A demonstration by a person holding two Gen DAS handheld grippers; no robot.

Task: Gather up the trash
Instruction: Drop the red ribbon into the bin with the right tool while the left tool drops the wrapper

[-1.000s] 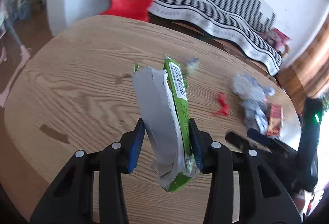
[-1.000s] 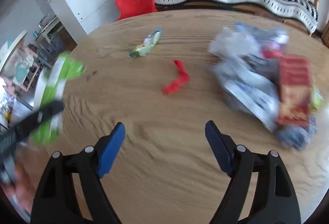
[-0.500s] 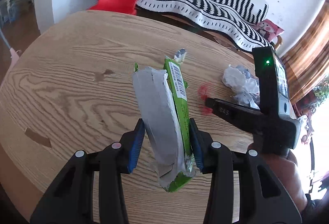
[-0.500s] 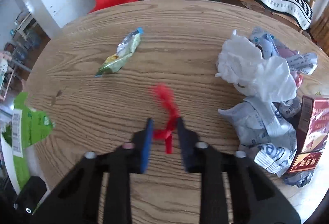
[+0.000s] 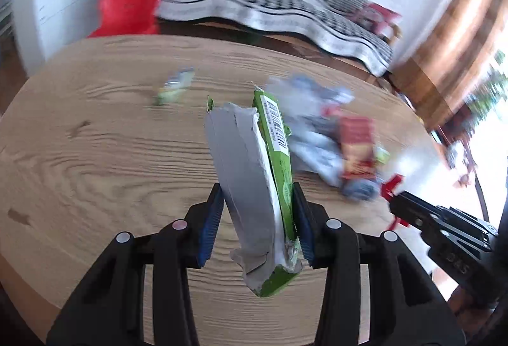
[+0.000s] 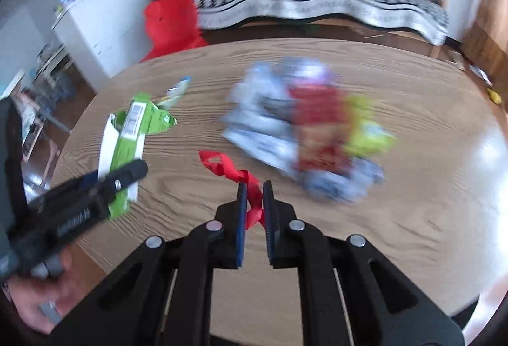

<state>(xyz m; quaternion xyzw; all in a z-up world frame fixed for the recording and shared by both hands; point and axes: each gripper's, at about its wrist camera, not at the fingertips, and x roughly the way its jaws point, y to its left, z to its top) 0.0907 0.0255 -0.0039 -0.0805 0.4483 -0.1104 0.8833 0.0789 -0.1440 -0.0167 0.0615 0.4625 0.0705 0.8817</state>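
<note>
Since a moment ago the right gripper has lifted the red ribbon off the bench; before, it was only closing around it on the wood. Its blue-padded jaws are pinched on the ribbon's lower end, and the rest curls up and left in a glossy loop. In the left wrist view the same ribbon peeks out red at the tip of the right gripper, near the frame's right edge.

The left gripper has its jaws clamped on a flattened green carton, held upright above the bench. The carton's torn inner face is dull grey card with a ragged white edge; a barcode label runs along the green side. From the right wrist view the carton sticks up past the left gripper.

The bench is pale wood with strong wavy grain and a rounded edge. The trash pile of crumpled white wrappers, a red packet and something yellow-green is smeared by motion blur, so single pieces are hard to tell apart. A small foil wrapper lies farther back, also blurred.
</note>
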